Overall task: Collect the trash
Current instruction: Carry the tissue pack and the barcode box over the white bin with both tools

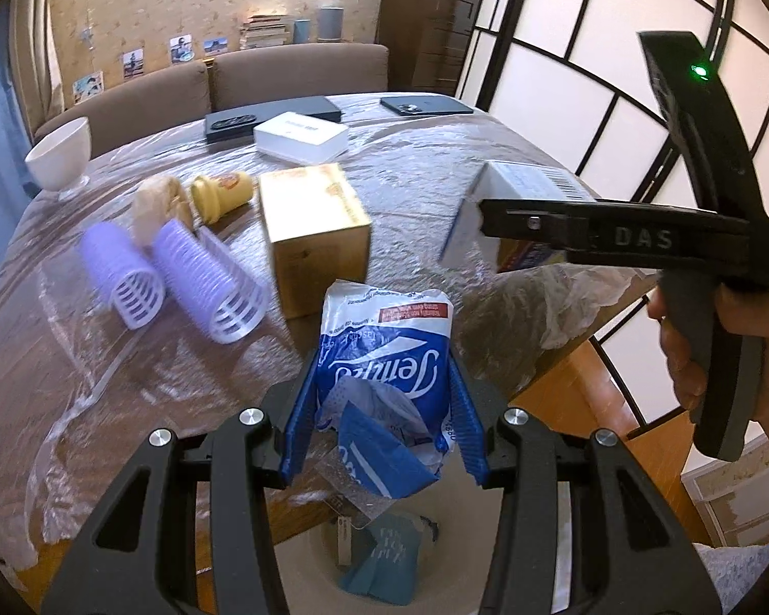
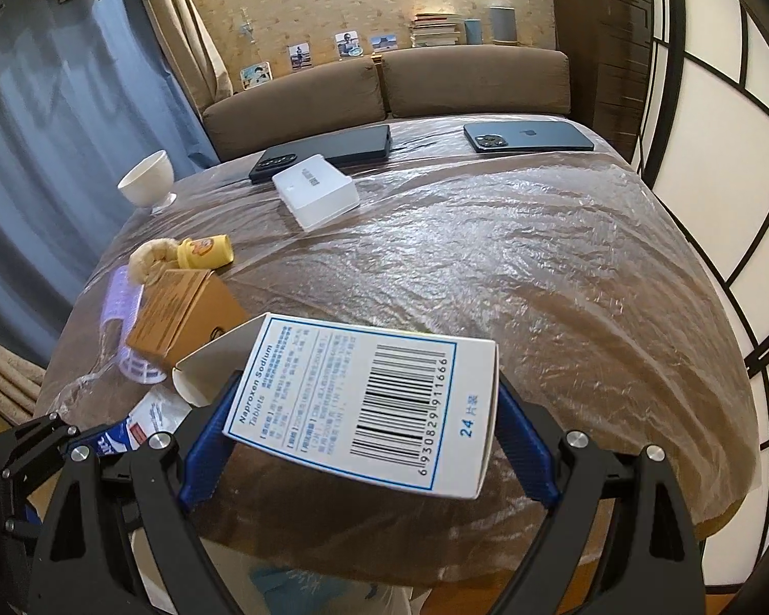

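Observation:
My left gripper (image 1: 383, 359) is shut on a crumpled blue and white tissue packet (image 1: 384, 338), which hangs past the table's near edge. Under it stands a white bin (image 1: 302, 574) with blue paper scraps inside. My right gripper (image 2: 369, 384) is shut on a white medicine box (image 2: 364, 400) with a barcode and an open end flap, held above the near part of the table. In the left wrist view that box (image 1: 518, 184) and the right gripper (image 1: 492, 215) are at the right, with a person's hand (image 1: 692, 348) on the handle. The tissue packet (image 2: 128, 428) also shows low on the left in the right wrist view.
On the film-covered table (image 2: 538, 282) lie a gold carton (image 1: 312, 236), two purple hair rollers (image 1: 123, 277), a yellow toy cup (image 1: 223, 195), a white bowl (image 1: 59, 156), a white case (image 1: 302, 138), a dark case (image 1: 271, 115) and a phone (image 1: 425, 105). A sofa stands behind.

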